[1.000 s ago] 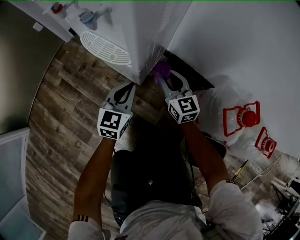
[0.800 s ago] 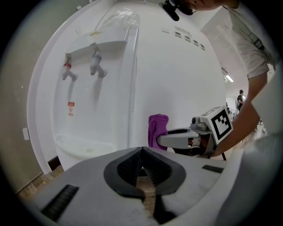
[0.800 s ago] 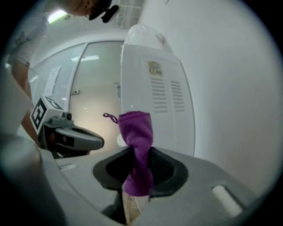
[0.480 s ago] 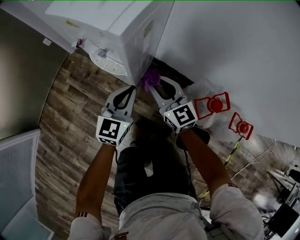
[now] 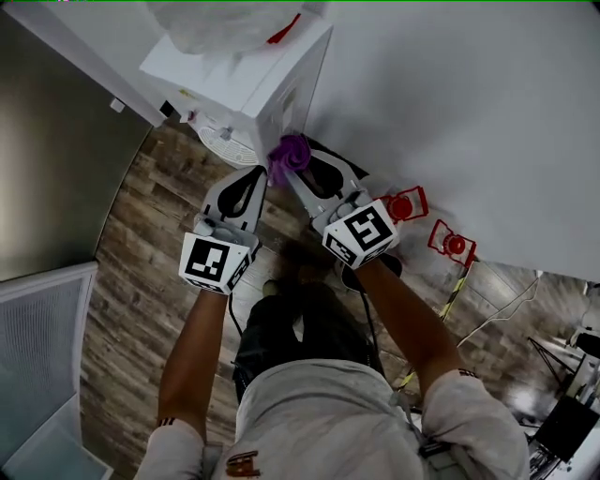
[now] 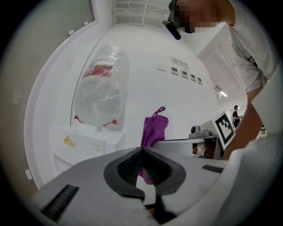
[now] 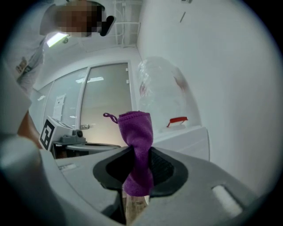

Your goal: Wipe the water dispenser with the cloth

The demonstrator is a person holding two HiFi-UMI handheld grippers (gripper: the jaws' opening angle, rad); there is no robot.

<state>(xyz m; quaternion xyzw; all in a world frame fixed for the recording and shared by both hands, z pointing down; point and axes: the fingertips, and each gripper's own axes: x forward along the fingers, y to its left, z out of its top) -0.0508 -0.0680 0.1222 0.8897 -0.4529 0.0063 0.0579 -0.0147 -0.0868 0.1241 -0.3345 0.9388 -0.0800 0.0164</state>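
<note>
The white water dispenser stands against the wall, its bottle wrapped in clear plastic. My right gripper is shut on a purple cloth, which is bunched up right at the dispenser's near corner, just under its top. In the right gripper view the cloth sticks up from the shut right gripper, with the dispenser to the right. My left gripper is shut and empty, just left of the cloth. From the left gripper I see the cloth and the dispenser.
The dispenser's drip tray juts out over the wood floor. Two red-handled jugs in plastic lie along the white wall at the right. A white cabinet stands at the lower left. The person's legs are below the grippers.
Both grippers have risen along the dispenser's corner, from near its base to just under its top. The cloth went up with the right gripper.
</note>
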